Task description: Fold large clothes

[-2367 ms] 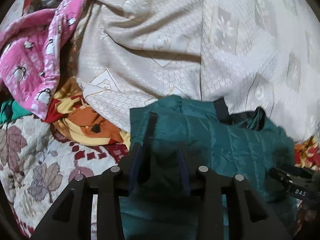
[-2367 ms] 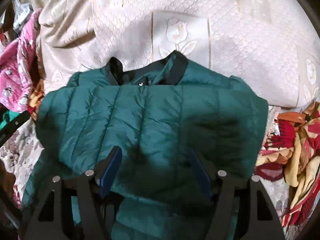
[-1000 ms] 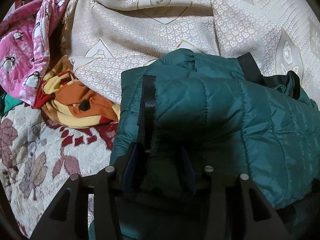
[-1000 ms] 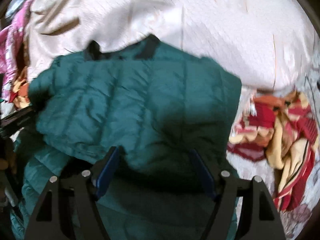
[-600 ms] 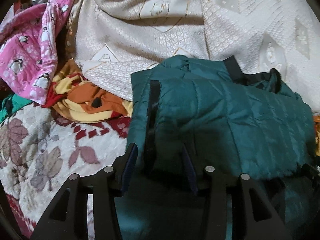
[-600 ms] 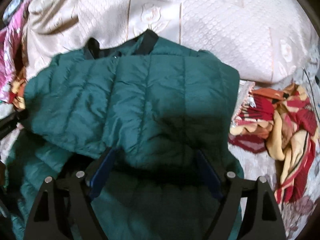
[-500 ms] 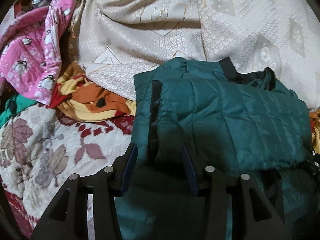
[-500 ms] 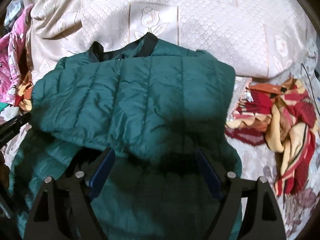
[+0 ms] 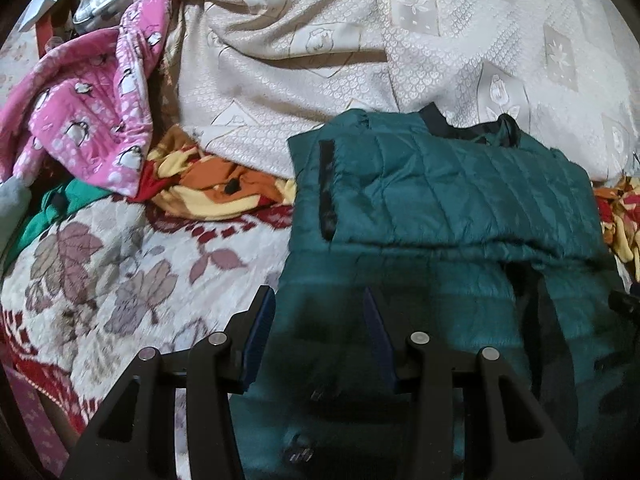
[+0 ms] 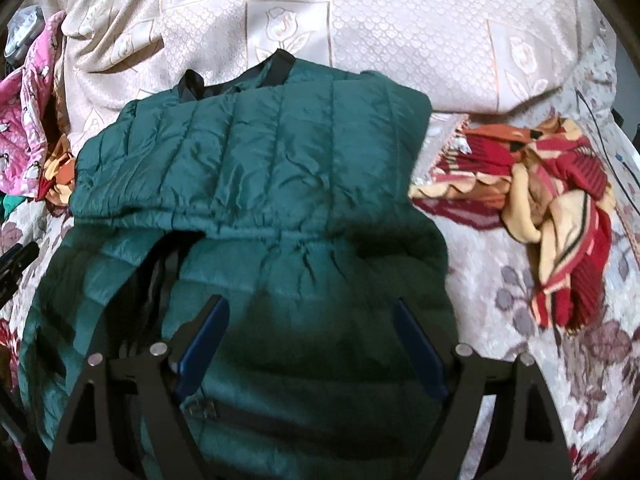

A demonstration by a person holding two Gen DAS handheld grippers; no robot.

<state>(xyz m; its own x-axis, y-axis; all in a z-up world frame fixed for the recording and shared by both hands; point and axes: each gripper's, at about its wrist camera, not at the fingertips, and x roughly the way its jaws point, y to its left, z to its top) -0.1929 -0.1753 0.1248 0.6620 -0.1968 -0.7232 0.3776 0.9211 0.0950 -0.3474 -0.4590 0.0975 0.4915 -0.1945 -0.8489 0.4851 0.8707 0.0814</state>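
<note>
A teal quilted jacket [image 9: 440, 200] [image 10: 260, 160] lies on the bed, one half folded over the other. The fold's gathered edge runs across its middle and the dark collar sits at the far side. My left gripper [image 9: 316, 296] hovers over the jacket's near left part, just short of that edge. Its jaws stand partly apart and nothing is pinched between them. My right gripper [image 10: 310, 304] is open wide over the jacket's near right part, also short of the folded edge, with only the lower layer beneath it.
A cream patterned bedspread [image 9: 360, 40] [image 10: 400, 40] is heaped behind the jacket. A pink penguin blanket [image 9: 88, 112] lies at the far left. An orange, yellow and red cloth [image 9: 216, 188] [image 10: 560, 200] shows on both sides. The floral bed cover [image 9: 120, 272] [image 10: 540, 340] is bare left and right.
Both grippers have drawn back toward me from the folded edge, which now lies flat ahead of the fingertips. The right jaws have widened. The left fingers no longer hold the jacket's fold.
</note>
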